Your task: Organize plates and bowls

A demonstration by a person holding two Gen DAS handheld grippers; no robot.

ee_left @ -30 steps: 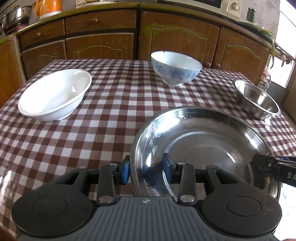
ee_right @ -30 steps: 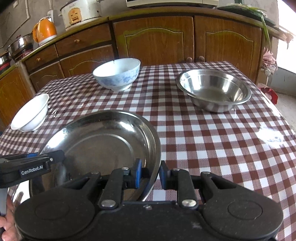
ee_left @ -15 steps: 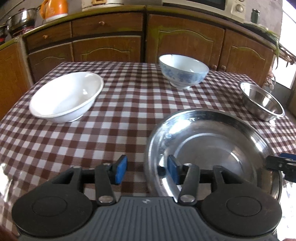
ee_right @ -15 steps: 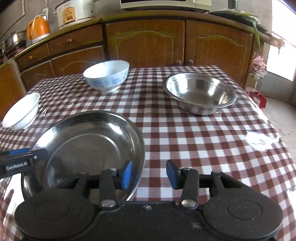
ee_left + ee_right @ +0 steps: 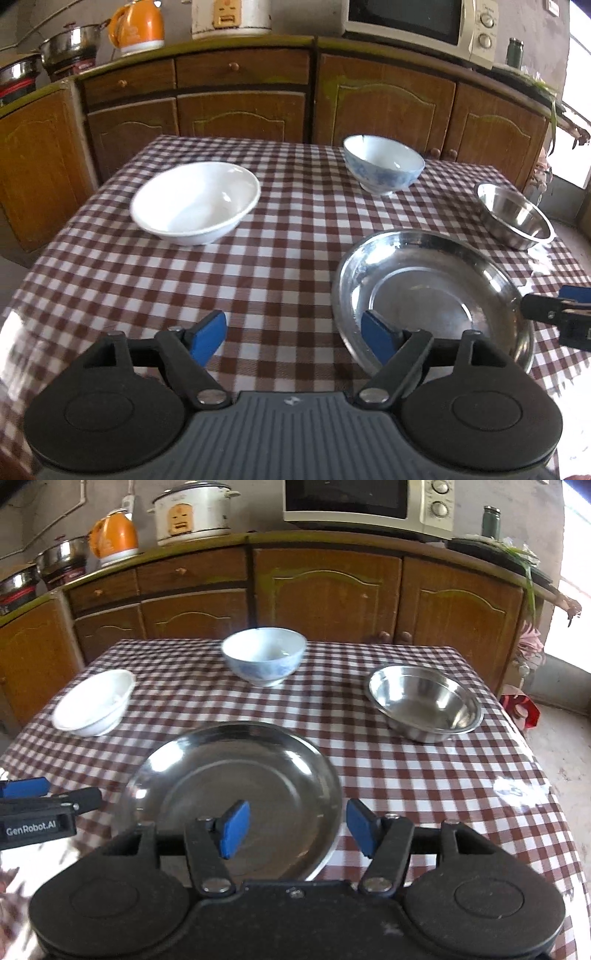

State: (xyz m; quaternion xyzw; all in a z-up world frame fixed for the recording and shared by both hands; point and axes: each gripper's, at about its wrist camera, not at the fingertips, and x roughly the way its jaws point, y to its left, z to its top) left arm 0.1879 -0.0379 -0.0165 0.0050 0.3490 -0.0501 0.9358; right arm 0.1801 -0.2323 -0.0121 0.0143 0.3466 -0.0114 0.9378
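A wide steel plate (image 5: 432,295) (image 5: 236,775) lies flat on the checked tablecloth, nearest to me. My left gripper (image 5: 291,332) hovers at its left rim with its jaws opening, and the blue pads (image 5: 373,334) do not press the rim. My right gripper (image 5: 298,826) hovers at its right rim, jaws also opening, pads clear of the metal. Further back stand a white bowl (image 5: 195,203) (image 5: 94,707), a blue-patterned bowl (image 5: 384,168) (image 5: 264,655) and a steel bowl (image 5: 513,216) (image 5: 424,703), all upright and apart.
The table (image 5: 277,266) is ringed by brown cabinets (image 5: 243,107). On the counter stand a microwave (image 5: 369,502), a rice cooker (image 5: 192,511), an orange kettle (image 5: 114,535) and steel pots (image 5: 70,44). A red object (image 5: 521,709) sits on the floor beyond the right edge.
Both grippers, shut on the plate's opposite rims a second ago, have let go, spread wide and pulled back and up. The plate stays on the cloth.
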